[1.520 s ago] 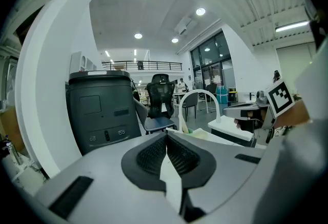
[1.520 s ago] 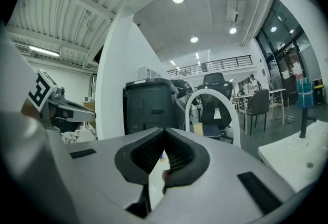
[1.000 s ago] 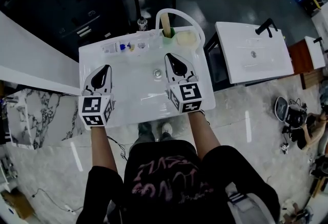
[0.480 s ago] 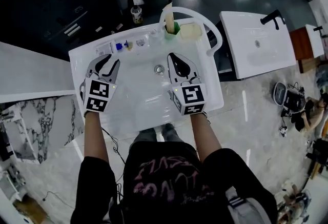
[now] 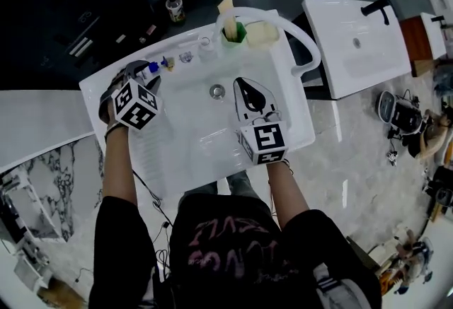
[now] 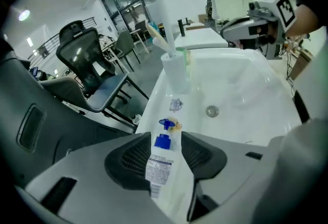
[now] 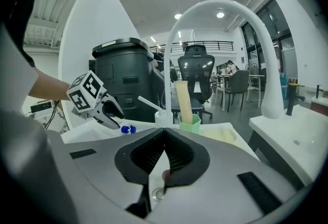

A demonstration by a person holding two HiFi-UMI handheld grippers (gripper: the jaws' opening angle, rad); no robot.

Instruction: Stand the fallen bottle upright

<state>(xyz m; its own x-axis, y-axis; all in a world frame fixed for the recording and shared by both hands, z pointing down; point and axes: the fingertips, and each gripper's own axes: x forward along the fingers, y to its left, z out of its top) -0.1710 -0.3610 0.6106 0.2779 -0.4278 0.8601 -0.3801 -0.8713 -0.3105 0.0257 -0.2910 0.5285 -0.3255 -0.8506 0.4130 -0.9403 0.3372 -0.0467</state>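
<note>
Left back ledge of sink (image 5: 177, 159): bottle (image 6: 159, 169) lies on its side along the rim, its blue pump (image 6: 165, 124) pointing toward the faucet end.
Left gripper (image 6: 163, 135): tilted steeply down over the bottle, jaws opening, one pad on each side of the body just below the pump. The pads are not pressing on it yet.
Grip: probably best to close across the body, not the pump, so the bottle cannot swivel.
Standing it: swing the pump end up and set the base flat on the ledge. The ledge looks narrow, so the bottle could slip into the basin.
Basin: drain (image 5: 217, 92) in the middle.
Right gripper (image 7: 164, 133): jaws pressed together, holding nothing, hovering over the basin and free to steady the bottle.
Right back rim: cup (image 7: 189, 124) and faucet (image 7: 215, 5), well apart from the bottle.
</note>
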